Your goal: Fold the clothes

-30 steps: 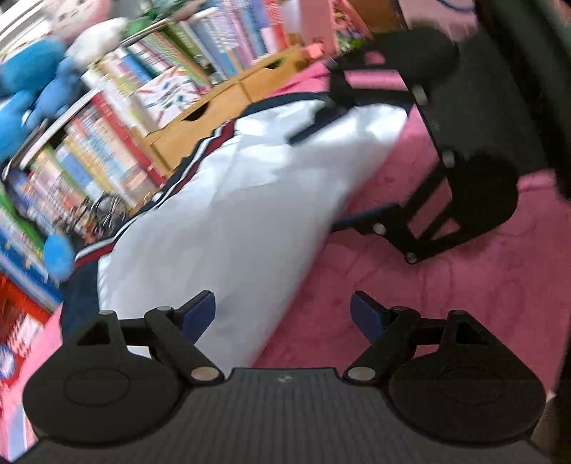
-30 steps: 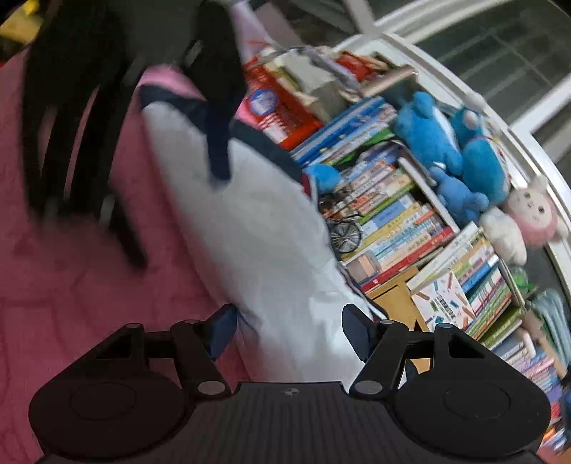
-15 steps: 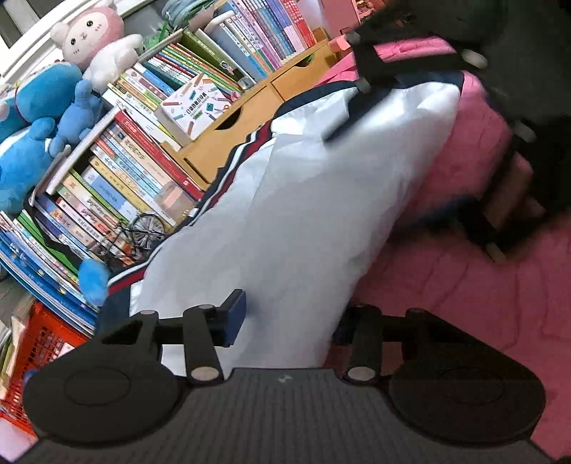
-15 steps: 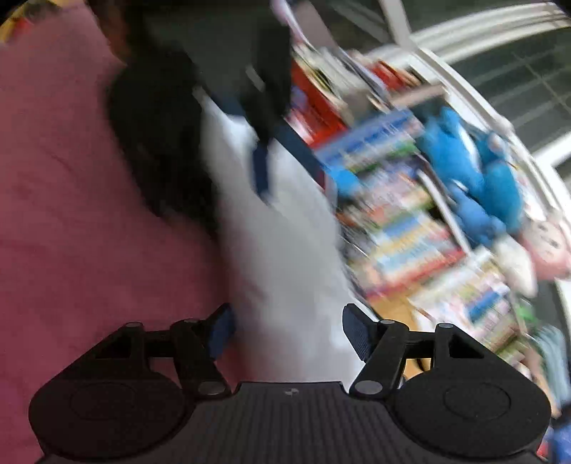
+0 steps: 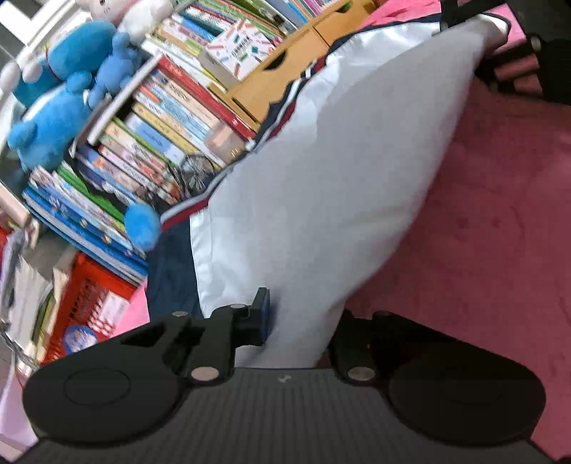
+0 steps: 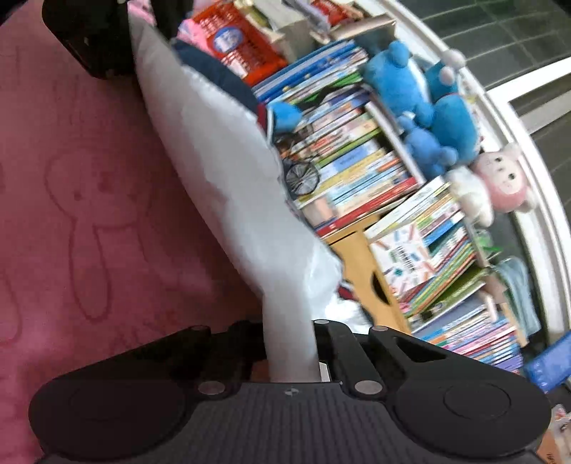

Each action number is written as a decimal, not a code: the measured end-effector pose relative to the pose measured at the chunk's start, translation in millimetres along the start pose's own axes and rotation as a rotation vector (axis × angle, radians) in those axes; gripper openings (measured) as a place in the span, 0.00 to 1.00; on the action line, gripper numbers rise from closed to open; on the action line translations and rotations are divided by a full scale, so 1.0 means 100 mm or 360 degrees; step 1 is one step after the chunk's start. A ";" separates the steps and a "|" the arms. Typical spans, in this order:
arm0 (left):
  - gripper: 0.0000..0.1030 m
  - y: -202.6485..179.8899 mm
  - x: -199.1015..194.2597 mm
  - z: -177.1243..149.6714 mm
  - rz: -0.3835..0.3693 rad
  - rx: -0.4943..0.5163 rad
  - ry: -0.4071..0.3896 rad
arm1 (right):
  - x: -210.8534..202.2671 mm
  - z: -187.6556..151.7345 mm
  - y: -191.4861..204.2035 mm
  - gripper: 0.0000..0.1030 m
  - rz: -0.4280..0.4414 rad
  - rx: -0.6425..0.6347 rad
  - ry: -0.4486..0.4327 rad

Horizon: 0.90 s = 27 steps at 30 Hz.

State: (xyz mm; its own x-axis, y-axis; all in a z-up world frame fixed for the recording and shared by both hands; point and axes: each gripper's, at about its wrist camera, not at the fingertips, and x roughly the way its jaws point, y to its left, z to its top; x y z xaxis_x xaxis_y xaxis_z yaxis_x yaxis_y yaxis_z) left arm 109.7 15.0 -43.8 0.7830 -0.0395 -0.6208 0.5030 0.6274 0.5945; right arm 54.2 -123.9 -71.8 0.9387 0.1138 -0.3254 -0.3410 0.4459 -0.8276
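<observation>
Left wrist view: left gripper [image 5: 298, 321] clamped on the near end of the garment [image 5: 339, 171], white cloth bunched between the pads. Garment white with navy and red-striped trim, lying on a pink blanket [image 5: 492, 228], stretched away toward the right gripper [image 5: 464, 18], top right, which pinches the far end. Books [image 5: 160, 117] stacked beyond the garment's left edge, blue plush toys [image 5: 60, 103] on top, red basket [image 5: 85, 296] lower left. Right wrist view: right gripper [image 6: 291, 353] closed on a narrow bunch of the garment [image 6: 221, 160], cloth running up to the left gripper [image 6: 117, 43], top left. Blanket [image 6: 78, 200] to the left with a bunny pattern; books [image 6: 357, 167] and toys [image 6: 421, 103] to the right
</observation>
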 end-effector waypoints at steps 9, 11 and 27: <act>0.14 0.35 -0.45 -0.26 -0.0071 -0.0197 0.0026 | -0.48 -0.02 -0.03 0.04 -0.0048 0.0016 -0.0035; 0.14 0.34 -0.57 -0.35 -0.0092 -0.0213 0.0020 | -0.62 -0.07 0.00 0.04 -0.0040 0.0013 -0.0043; 0.39 0.41 -1.04 -1.08 -0.0328 -0.0567 0.0152 | -1.43 -0.43 -0.39 0.58 0.0452 0.0806 -0.0154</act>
State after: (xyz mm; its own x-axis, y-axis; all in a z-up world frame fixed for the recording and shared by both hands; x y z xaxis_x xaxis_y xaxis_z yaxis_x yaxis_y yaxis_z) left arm 9.2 128.5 -10.4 0.6333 -0.1304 -0.7628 0.4744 0.8442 0.2496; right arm -68.9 -195.8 -13.3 0.8226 0.3610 -0.4394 -0.5354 0.7519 -0.3847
